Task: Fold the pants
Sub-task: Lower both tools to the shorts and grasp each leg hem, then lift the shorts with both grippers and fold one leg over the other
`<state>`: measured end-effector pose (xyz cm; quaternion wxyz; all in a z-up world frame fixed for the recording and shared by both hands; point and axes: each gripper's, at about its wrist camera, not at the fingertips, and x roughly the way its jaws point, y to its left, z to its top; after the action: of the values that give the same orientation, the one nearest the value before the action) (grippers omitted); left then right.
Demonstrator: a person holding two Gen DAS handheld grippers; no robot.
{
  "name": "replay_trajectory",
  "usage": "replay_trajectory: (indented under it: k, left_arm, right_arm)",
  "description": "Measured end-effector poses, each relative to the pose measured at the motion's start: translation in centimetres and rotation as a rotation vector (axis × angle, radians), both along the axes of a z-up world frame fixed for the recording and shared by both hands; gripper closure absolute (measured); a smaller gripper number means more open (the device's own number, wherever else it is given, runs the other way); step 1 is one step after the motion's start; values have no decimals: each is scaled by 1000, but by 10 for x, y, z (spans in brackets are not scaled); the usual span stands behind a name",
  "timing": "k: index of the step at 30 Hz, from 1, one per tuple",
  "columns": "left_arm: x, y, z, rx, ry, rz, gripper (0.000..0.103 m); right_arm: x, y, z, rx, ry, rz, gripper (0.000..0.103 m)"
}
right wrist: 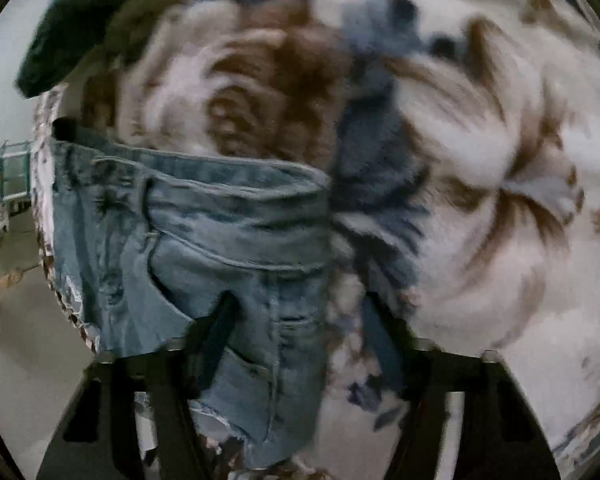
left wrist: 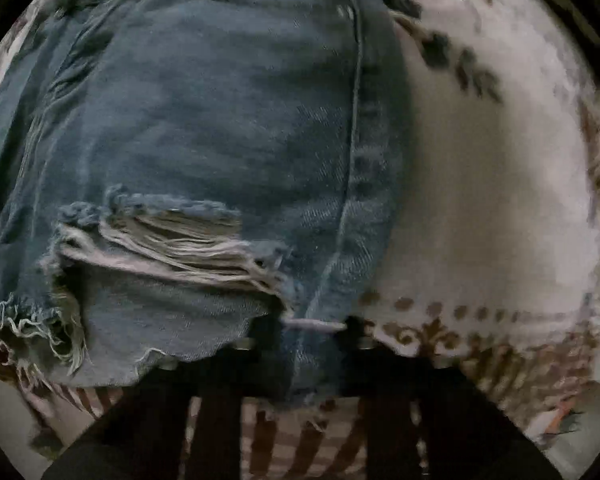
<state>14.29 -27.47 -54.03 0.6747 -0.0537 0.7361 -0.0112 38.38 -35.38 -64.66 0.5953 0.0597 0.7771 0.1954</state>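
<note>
Patterned bedspread (left wrist: 500,168), one, pale with brown and blue-grey print, is seen spread beyond and to the right of the left fingers; in the right wrist view it fills everything ahead of and right of the fingers, heavily blurred. It is judged to serve as the folding surface.

Pants (left wrist: 204,128), one pair, faded blue denim, ripped and frayed. In the left view they are laid flat on the spread, reaching from between the fingers far forward and out to the left. One long side seam runs straight ahead from the finger gap. One large torn patch lies just ahead and left of the fingers, with one frayed hem at the near left edge.

In the right view the denim hangs or lies ahead and left of the fingers, waistband across the top, one pocket opening showing; it seems gathered at that end so the fold can be carried over.

Left gripper (left wrist: 314,330): the fingers are drawn close together with the seam edge of the denim between the tips, apparently pinched so the leg can be lifted.

Right gripper (right wrist: 300,316): the fingers are set wide apart. The left finger lies against the denim; whether cloth is actually held cannot be told.
</note>
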Motion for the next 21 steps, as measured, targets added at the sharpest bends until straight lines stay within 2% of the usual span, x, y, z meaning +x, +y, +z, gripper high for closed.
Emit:
replay_trajectory:
  k: [1, 2, 6, 10, 13, 15, 16, 17, 21]
  left_arm:
    - [-2, 5, 13, -4, -16, 5, 96]
    - [-4, 10, 23, -3, -30, 3, 96]
    - [-15, 28, 82, -30, -71, 19, 98]
    - [-25, 65, 130, -42, -120, 64, 98]
    - [-23, 105, 142, -54, -160, 111, 98]
    - [-8, 126, 139, -63, -180, 138, 98]
    - [-7, 146, 151, -62, -201, 163, 98]
    - [-5, 147, 130, -63, -218, 182, 98]
    - [6, 206, 130, -64, -243, 264, 98]
  right_arm:
    - [-1, 3, 5, -2, -21, 6, 83]
    - [-3, 3, 10, -3, -29, -1, 85]
    - [-10, 2, 41, 3, -87, -38, 86]
    - [-15, 9, 81, 24, -139, -57, 87]
    - [-15, 28, 116, 47, -177, -56, 87]
    - [-13, 41, 140, 38, -200, -29, 87]
    - [-12, 53, 150, 29, -207, -14, 87]
    - [-12, 66, 158, 29, -212, -4, 87]
    - [-6, 118, 184, 43, -227, 49, 87]
